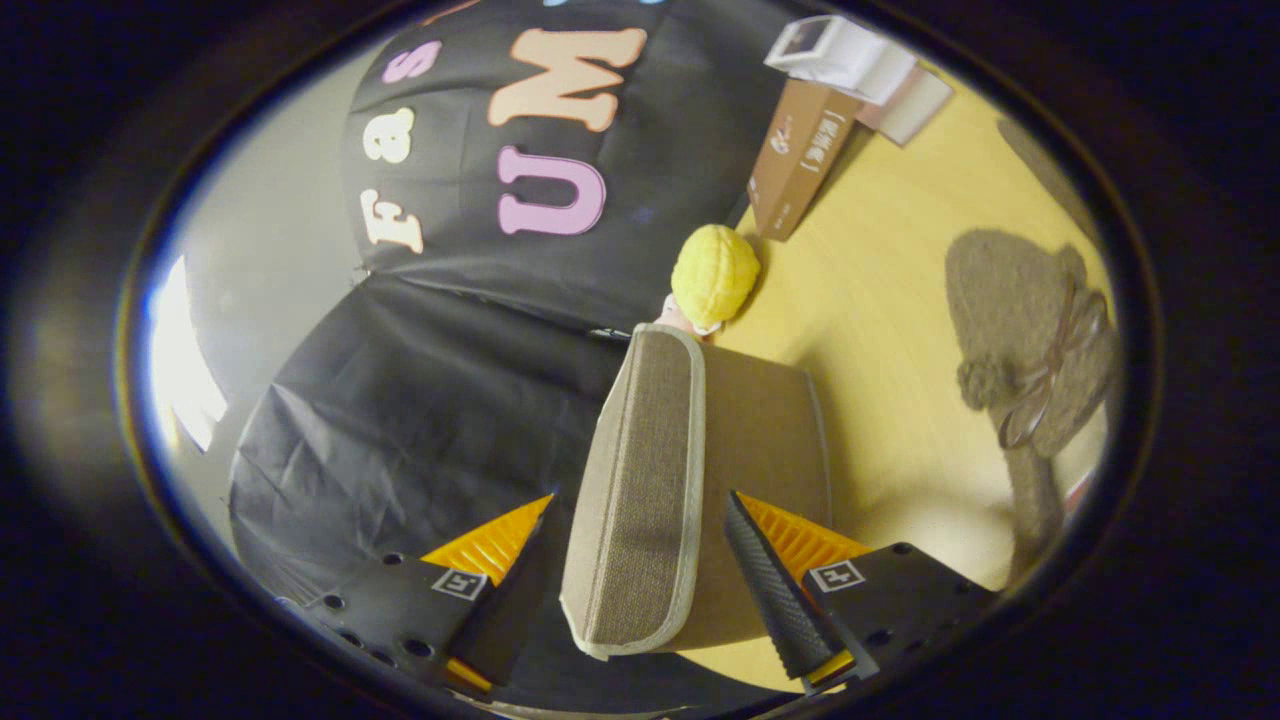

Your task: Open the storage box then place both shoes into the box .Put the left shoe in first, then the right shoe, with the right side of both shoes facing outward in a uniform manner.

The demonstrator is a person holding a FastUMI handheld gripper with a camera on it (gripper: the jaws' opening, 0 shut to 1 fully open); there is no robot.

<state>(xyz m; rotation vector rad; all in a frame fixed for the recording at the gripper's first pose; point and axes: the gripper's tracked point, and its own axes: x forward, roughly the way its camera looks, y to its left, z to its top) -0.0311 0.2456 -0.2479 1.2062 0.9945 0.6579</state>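
The storage box [770,440] is brown-grey fabric with pale trim and stands on the yellow wooden table [880,280]. Its lid panel [640,480] stands edge-on between my fingers. My gripper [638,500] is open and straddles the lid, with a narrow gap showing on each side. A grey-brown knitted shoe [1030,320] with a ribbon bow and a pompom lies on the table beyond the box, on the far side of my right finger [775,590]. A second piece of the same knit [1035,500] lies next to it; I cannot tell its shape.
A yellow plush ball [715,275] sits at the box's far end. Beyond it stand a brown carton [800,155] and a white box [850,55]. Black cloth [420,420] hangs along the table's edge on the side of my left finger [495,570].
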